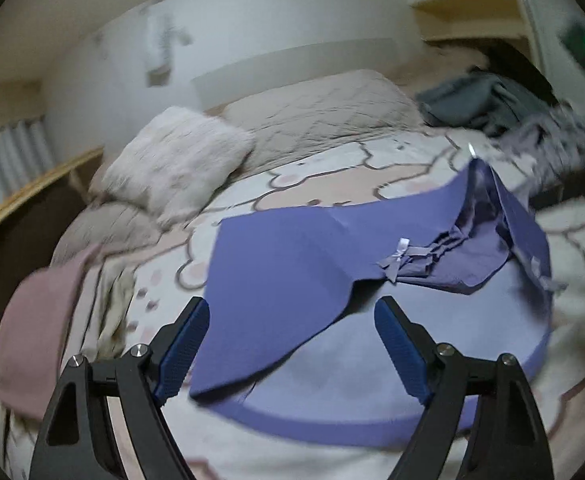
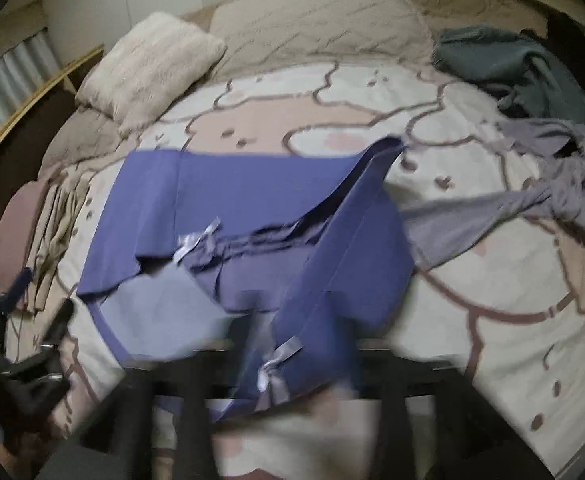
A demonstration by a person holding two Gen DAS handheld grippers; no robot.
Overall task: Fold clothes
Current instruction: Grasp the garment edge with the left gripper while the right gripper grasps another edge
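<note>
Bedroom, dim light; I am working over a bed covered by a cream and pink blanket [image 2: 472, 272] with brown-outlined cartoon shapes. A fuzzy cream cushion [image 1: 176, 160] is lying at the head end to the left, leaning against a long beige pillow [image 1: 316, 112]. A dark grey-green garment [image 2: 520, 68] is sitting crumpled at the far right of the bed, and a lilac-grey garment [image 2: 564, 184] is spreading out just below it. A pink cloth [image 1: 40, 332] is lying at the left edge. The purple garment [image 1: 292, 272], trimmed with small pale ribbon bows [image 1: 398, 254], is lying on the blanket mid-bed, partly folded, its left flap turned over the paler inner side. My left gripper [image 1: 292, 344] is hovering just above the garment's near edge with its blue-padded fingers [image 1: 182, 352] spread wide apart, gripping nothing; I cannot tell whether the pads are brushing the fabric. In the right wrist view my right gripper [image 2: 292, 408] is only a dark motion blur at the bottom; a purple flap with a bow [image 2: 276, 364] is draping right over where its fingers are, raised off the rest of the garment, but I cannot tell whether the claw is clamped on it or apart.
</note>
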